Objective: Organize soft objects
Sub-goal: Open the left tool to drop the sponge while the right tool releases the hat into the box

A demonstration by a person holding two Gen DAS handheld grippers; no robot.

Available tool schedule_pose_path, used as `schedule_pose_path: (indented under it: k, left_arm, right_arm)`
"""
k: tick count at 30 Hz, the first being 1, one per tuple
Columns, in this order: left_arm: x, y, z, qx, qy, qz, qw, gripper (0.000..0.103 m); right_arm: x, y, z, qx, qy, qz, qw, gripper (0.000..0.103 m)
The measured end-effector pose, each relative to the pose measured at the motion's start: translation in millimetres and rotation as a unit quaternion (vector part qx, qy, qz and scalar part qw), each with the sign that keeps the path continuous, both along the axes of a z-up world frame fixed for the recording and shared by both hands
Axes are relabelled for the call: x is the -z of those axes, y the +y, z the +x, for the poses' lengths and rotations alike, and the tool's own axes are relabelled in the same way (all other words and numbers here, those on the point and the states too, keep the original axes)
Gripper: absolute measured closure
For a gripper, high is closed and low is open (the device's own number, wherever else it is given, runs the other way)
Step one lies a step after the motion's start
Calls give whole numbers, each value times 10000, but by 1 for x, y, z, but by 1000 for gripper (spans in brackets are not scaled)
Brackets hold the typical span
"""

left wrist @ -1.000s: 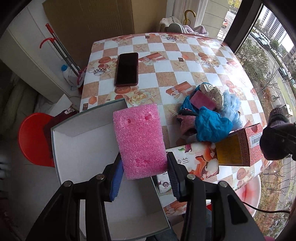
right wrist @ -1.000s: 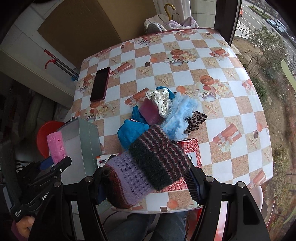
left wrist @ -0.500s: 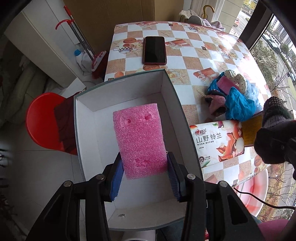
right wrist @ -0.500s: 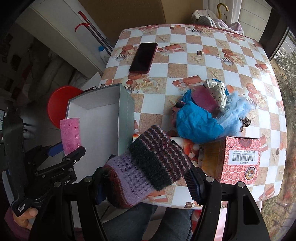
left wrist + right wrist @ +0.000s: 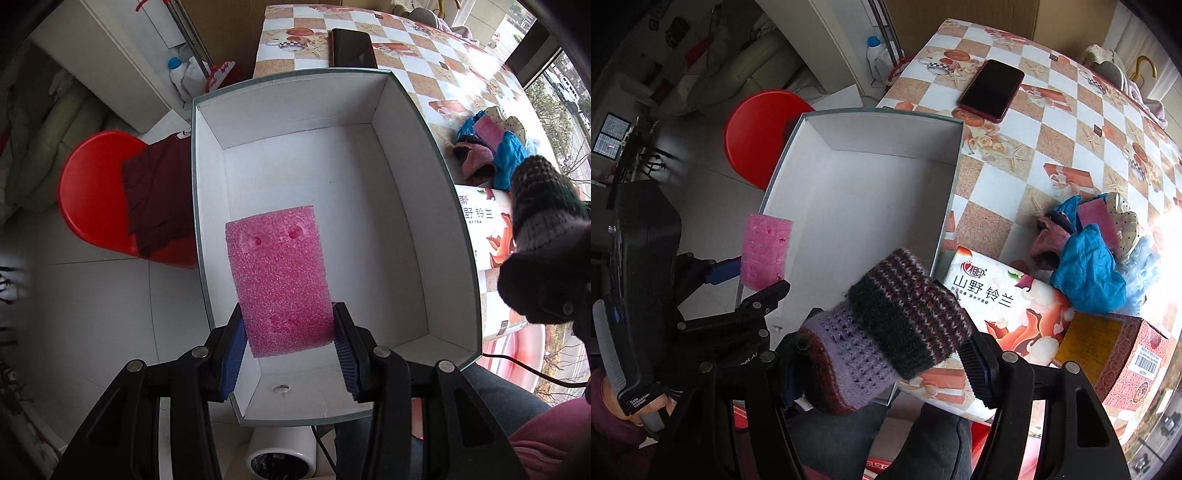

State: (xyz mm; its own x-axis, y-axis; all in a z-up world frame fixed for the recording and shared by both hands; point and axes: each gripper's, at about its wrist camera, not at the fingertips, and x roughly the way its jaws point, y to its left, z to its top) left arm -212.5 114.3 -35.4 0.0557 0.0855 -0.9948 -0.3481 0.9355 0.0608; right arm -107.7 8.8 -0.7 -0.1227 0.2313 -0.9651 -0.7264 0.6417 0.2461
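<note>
My left gripper points down into the open white box, its blue pads pinching the near end of the pink foam block. The block stands out ahead of the fingers toward 12 o'clock and hangs over the box floor; I cannot tell whether its far end touches the floor. In the right wrist view that same gripper sits at 9 o'clock, tilted over the box's left wall, with the foam upright above the rim.

My right gripper hovers over the box's near right corner, clamped on a striped knitted piece that is dark at the far end and lilac at the near end. It bulges out past the pads toward 12 o'clock.

At 3 o'clock a pile of soft items lies on the checkered table, just behind a printed carton. A phone lies at 1 o'clock.
</note>
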Motion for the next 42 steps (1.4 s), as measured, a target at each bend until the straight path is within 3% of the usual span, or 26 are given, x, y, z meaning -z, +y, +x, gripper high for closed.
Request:
schedule_pose_path:
  k: [17, 42]
  left_arm:
    - [28, -1, -13, 53, 346, -161, 9993, 54]
    - [32, -9, -15, 111, 367, -181, 9991, 54]
  right_arm:
    - [18, 15, -19, -657, 193, -208, 9974, 33]
    - [28, 18, -19, -686, 374, -240, 9967, 32]
